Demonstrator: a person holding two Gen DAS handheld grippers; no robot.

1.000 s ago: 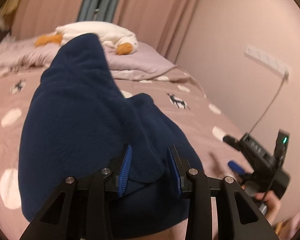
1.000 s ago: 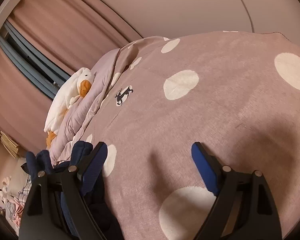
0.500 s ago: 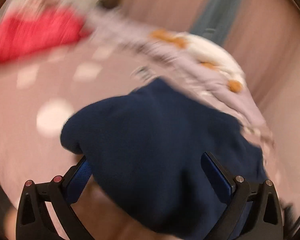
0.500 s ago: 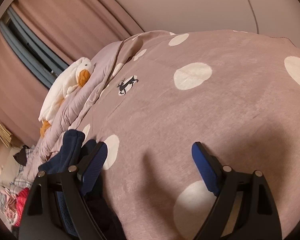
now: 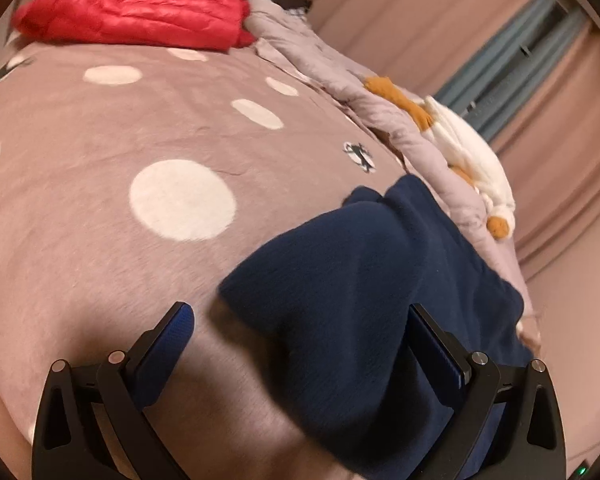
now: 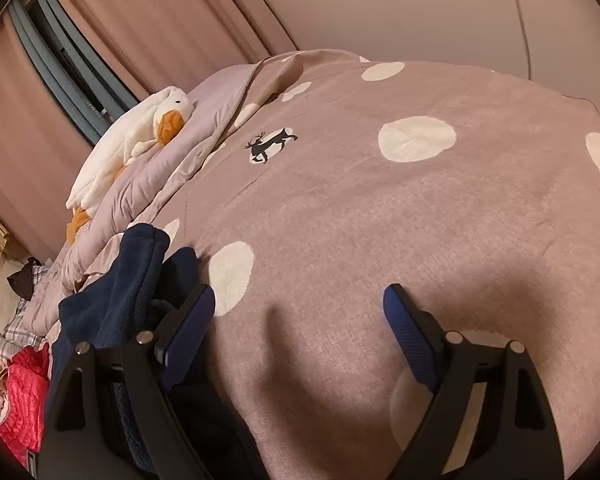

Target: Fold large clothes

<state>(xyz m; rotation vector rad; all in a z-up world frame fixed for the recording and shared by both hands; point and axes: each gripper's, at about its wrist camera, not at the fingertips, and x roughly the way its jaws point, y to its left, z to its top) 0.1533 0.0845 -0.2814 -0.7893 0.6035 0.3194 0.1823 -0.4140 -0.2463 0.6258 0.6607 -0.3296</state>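
While both tongs (image 5: 300, 340) (image 6: 296, 320) gape empty, navy fleece (image 5: 372, 280) beside plush duck (image 5: 472, 160), red jacket (image 5: 132, 4) beyond.

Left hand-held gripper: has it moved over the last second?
Yes. The left hand-held gripper opened and swung left: the goose plush slid right and a red jacket entered view.

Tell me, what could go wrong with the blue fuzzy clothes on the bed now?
Both tools are open, so nothing holds the navy fleece garment. Its far end looks bunched near the rumpled quilt and the plush duck, so a grab there might catch bedding too. The left tool has bedspread as well as fleece between its fingers, so closing here could pinch both. The right tool hangs over bare bedspread and would probably miss the fleece.
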